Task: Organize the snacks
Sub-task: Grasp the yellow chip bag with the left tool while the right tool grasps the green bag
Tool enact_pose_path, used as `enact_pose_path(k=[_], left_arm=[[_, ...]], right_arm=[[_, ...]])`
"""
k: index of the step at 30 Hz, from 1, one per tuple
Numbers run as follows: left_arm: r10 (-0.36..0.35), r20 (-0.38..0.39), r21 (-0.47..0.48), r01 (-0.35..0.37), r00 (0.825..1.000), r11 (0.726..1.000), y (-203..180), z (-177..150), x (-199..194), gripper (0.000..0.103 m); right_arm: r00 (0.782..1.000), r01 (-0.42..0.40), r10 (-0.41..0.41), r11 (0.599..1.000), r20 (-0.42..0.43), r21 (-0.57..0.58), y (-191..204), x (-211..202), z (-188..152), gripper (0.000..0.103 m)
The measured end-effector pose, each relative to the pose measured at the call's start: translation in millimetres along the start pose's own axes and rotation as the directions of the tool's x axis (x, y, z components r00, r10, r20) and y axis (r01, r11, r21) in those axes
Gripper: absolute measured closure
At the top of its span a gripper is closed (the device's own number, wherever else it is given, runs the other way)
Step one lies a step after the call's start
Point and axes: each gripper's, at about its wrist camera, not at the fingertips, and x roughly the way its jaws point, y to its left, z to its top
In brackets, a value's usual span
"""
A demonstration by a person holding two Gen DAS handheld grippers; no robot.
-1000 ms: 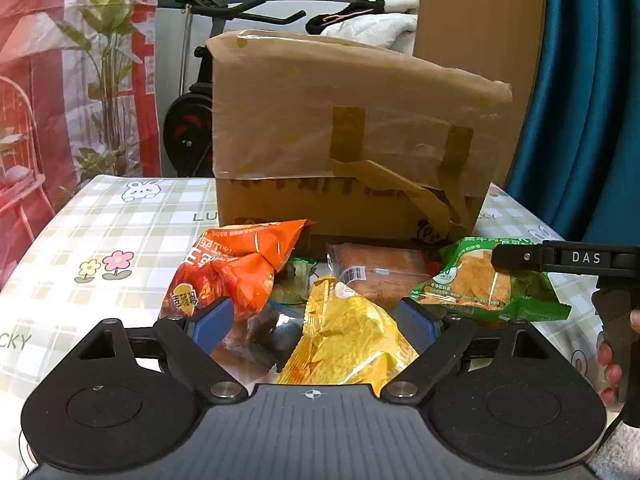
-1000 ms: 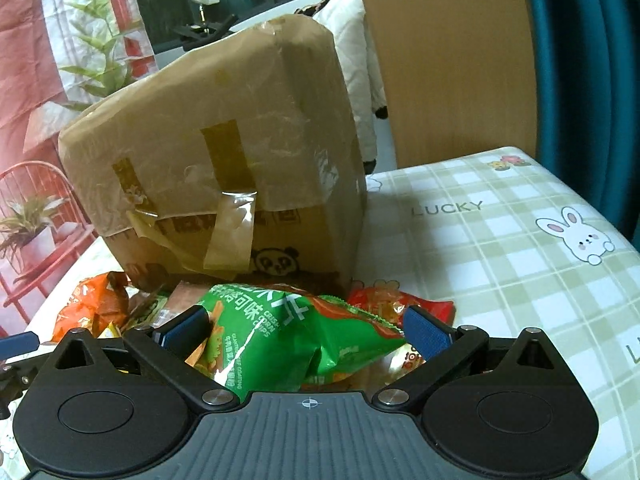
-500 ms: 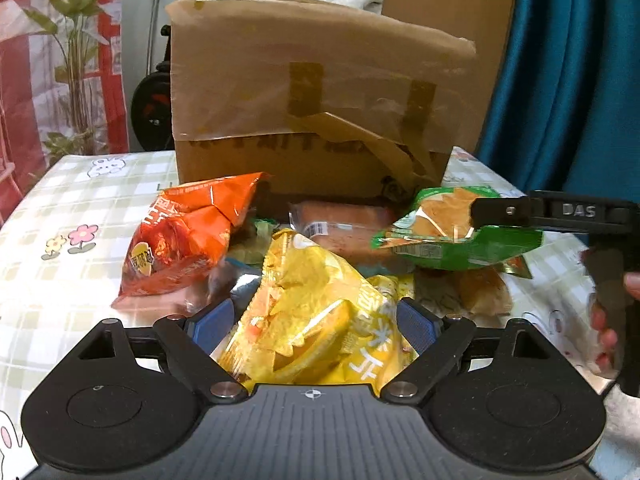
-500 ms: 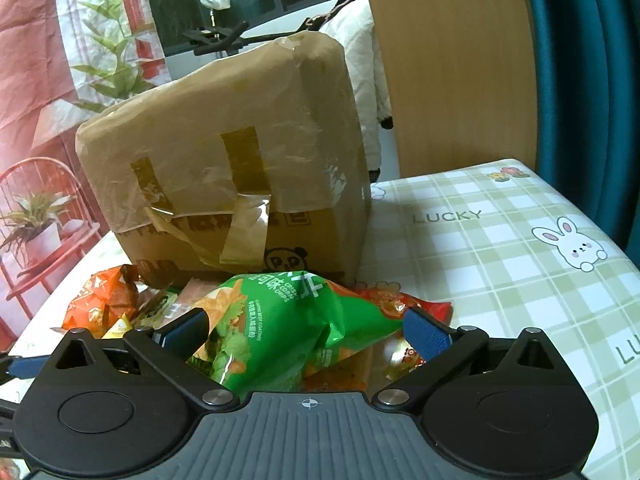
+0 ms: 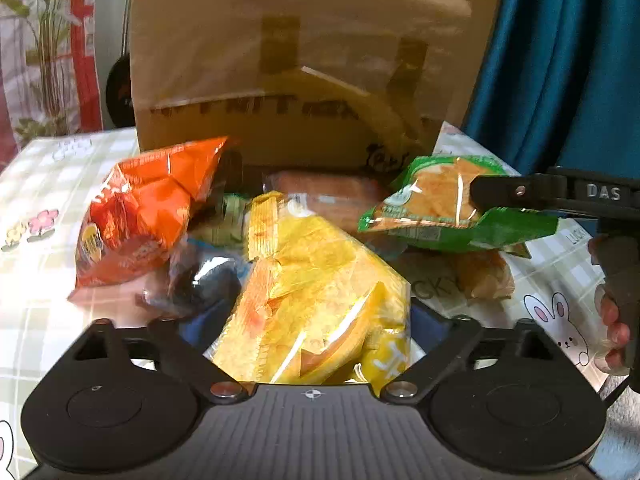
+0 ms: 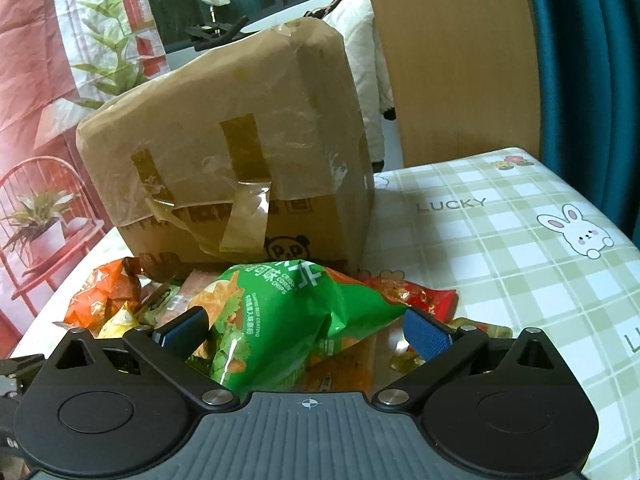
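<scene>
Progress check: sorting looks barely begun; every snack visible sits loose in one heap on the pale green checked tablecloth [image 6: 520, 264], in front of a brown cardboard box wrapped in tape [image 5: 296, 80] whose flaps look sealed. Left to right in the left wrist view: a crinkled orange foil snack bag [image 5: 140, 216] at the heap's left edge; a yellow chip bag [image 5: 316, 304] in the centre, lying between the fingers of the left gripper [image 5: 304, 328], whose jaws have just been closing around it, though whether the pads press it yet I cannot tell, the bag hiding them; then a green crisp packet [image 5: 444, 208] raised off the table. The right gripper [image 6: 308, 332] has that green packet between its blue pads, the left pad against it, apparently gripped. Remaining: essentially all packets await placement.
</scene>
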Motion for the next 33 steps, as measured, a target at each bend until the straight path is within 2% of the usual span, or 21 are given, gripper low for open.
enact_pose_path(k=[2, 6, 10, 16, 23, 27, 29, 31, 32, 33], left_arm=[[-0.018, 0.005, -0.032, 0.018, 1.0, 0.999, 3.7, 1.9, -6.3, 0.027], [0.009, 0.057, -0.06, -0.006, 0.998, 0.998, 6.7, 0.5, -20.6, 0.034], [0.021, 0.113, -0.102, -0.01, 0.993, 0.995, 12.2, 4.1, -34.6, 0.034], [0.056, 0.168, -0.095, -0.04, 0.984, 0.995, 10.2, 5.0, -47.3, 0.034], [0.082, 0.182, -0.086, -0.067, 0.98, 0.994, 10.2, 6.8, -48.7, 0.033], [0.088, 0.184, -0.086, -0.073, 0.979, 0.994, 10.9, 6.2, -50.0, 0.033], [0.092, 0.19, -0.09, -0.076, 0.977, 0.993, 12.1, 6.9, -51.3, 0.033], [0.093, 0.193, -0.094, -0.076, 0.977, 0.993, 13.0, 7.8, -52.4, 0.033], [0.093, 0.194, -0.095, -0.076, 0.977, 0.993, 13.5, 8.2, -53.2, 0.033], [0.093, 0.195, -0.095, -0.075, 0.976, 0.993, 13.7, 8.9, -54.2, 0.033]], right_arm=[[1.0, -0.003, 0.003, 1.0, -0.008, 0.003, 0.3, 0.1, -0.5, 0.001], [0.999, -0.031, 0.031, 0.999, -0.009, 0.026, -0.2, -2.6, 0.1, 0.001], [0.999, -0.044, 0.044, 0.998, -0.008, 0.041, 2.5, -6.3, 1.6, 0.001], [0.997, -0.057, 0.062, 0.989, -0.037, 0.133, -2.8, -5.1, -2.1, 0.001], [0.998, -0.061, 0.063, 0.969, 0.002, 0.24, -12.2, 2.4, 6.0, 0.001], [0.998, -0.041, 0.053, 0.96, -0.036, 0.278, -10.0, 19.5, 8.6, 0.001], [0.998, -0.026, 0.043, 0.956, -0.052, 0.293, -8.1, 26.7, 7.8, 0.005], [0.996, -0.017, 0.041, 0.953, -0.075, 0.302, -7.3, 32.2, 6.8, 0.014], [0.995, -0.036, 0.062, 0.952, -0.077, 0.304, -7.4, 33.4, 6.0, 0.029], [0.994, -0.058, 0.083, 0.951, -0.071, 0.303, -7.8, 32.5, 5.8, 0.032]])
